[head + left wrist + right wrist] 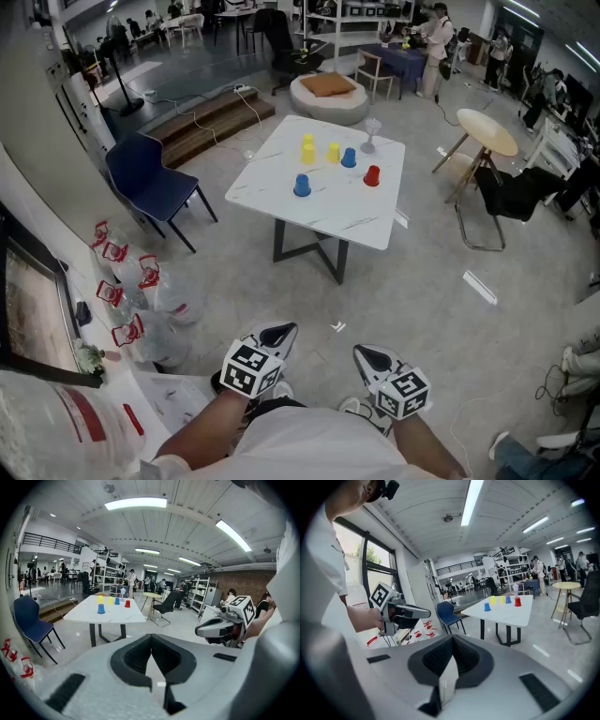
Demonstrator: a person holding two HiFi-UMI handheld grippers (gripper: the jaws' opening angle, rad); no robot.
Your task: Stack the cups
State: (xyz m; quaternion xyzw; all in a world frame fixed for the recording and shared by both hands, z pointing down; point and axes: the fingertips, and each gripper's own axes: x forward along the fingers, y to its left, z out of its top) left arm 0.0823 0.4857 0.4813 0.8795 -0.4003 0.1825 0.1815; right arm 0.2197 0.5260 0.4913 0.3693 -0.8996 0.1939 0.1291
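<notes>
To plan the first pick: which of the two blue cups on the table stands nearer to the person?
The lone blue cup in front; the other blue cup stands farther back beside a yellow cup.

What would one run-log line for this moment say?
stage: stacking not begun | left gripper: shut, empty | right gripper: shut, empty | red cup, blue cups, yellow cups: separate on table

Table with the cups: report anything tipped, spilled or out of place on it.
Nothing stands out. On the white table the left yellow cup, right yellow cup, far blue cup, near blue cup and red cup stand apart, none tipped; no spill shows. A clear glass stands beside them.
</notes>
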